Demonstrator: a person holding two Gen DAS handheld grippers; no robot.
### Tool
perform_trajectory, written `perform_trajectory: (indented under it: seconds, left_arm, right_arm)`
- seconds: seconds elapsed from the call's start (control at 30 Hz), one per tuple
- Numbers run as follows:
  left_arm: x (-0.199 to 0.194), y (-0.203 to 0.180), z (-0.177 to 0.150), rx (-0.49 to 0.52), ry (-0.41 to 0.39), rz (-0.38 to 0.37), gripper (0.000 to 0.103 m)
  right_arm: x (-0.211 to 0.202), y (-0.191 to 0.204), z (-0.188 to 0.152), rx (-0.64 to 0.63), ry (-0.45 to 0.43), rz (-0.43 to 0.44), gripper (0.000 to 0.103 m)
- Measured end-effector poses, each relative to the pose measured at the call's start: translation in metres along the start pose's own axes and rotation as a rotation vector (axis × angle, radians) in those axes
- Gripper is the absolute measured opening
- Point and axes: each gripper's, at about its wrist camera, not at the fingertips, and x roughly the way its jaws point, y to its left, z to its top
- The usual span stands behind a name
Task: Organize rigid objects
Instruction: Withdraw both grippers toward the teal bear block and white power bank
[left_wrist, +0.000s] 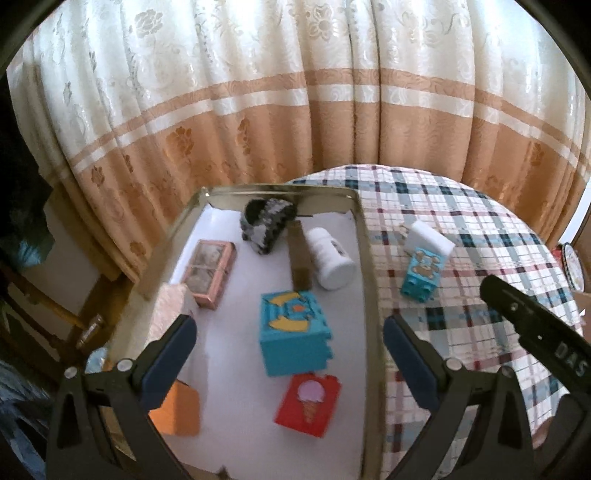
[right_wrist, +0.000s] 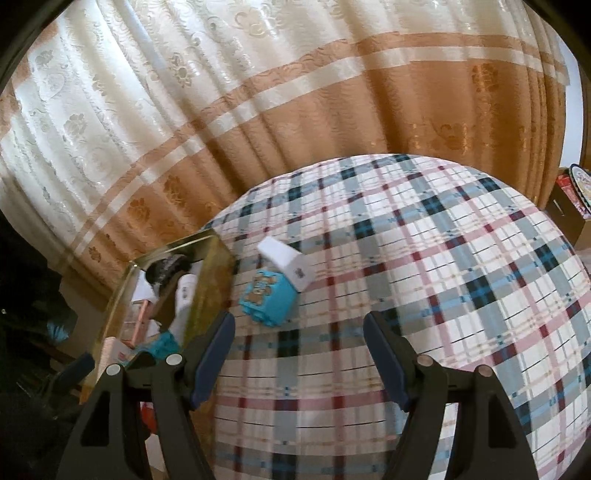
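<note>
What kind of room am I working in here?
Probably a home, a living or dining room: floor-length cream and tan floral curtains, a round table under a plaid tablecloth, and a gold-rimmed tray holding toy blocks and small boxes.

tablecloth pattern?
Plaid: the tablecloth is white checked with grey-blue, dark teal, pink and maroon stripes. Shows best in the right wrist view.

plaid table (right_wrist: 424, 258) | on it: gold tray (left_wrist: 364, 258); bear block (left_wrist: 421, 275); white box (left_wrist: 430, 242)
</note>
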Motion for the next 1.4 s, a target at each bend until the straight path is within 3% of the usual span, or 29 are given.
perform_trajectory:
  seconds: [0.27,0.47,0.63,0.83,0.97,1.1,1.23,1.4]
  left_arm:
    - [-0.01,-0.017,-0.009,0.03,-0.047,-0.021,0.102]
    - [-0.023,-0.058,-0.008,0.203,-0.151,-0.059,0.102]
    - [-0.022,-0.096,-0.001,0.329,-0.173,-0.098,0.102]
    - [0.006,-0.132,0.011,0.357,-0.063,-0.16,0.102]
    - [0.022,-0.147,0.018,0.369,-0.046,-0.121,0.102]
    - [0.045,-0.153,0.023,0.338,0.027,-0.11,0.102]
    - [0.067,-0.159,0.02,0.32,0.098,-0.101,0.095]
    - [0.076,-0.16,0.019,0.313,0.104,-0.054,0.095]
  right_arm:
    - [0.005,-0.008,0.008,-0.079,-0.008,-0.032,0.074]
    - [0.0,-0.032,0.014,-0.046,-0.021,-0.072,0.074]
    - [-0.01,-0.071,0.017,0.045,-0.04,-0.107,0.074]
    - [-0.016,-0.095,0.018,0.091,-0.055,-0.121,0.074]
    - [-0.017,-0.106,0.016,0.11,-0.055,-0.122,0.074]
    - [-0.016,-0.112,0.017,0.123,-0.049,-0.122,0.074]
    - [-0.019,-0.117,0.018,0.13,-0.056,-0.12,0.074]
    - [-0.021,-0.122,0.019,0.141,-0.065,-0.117,0.074]
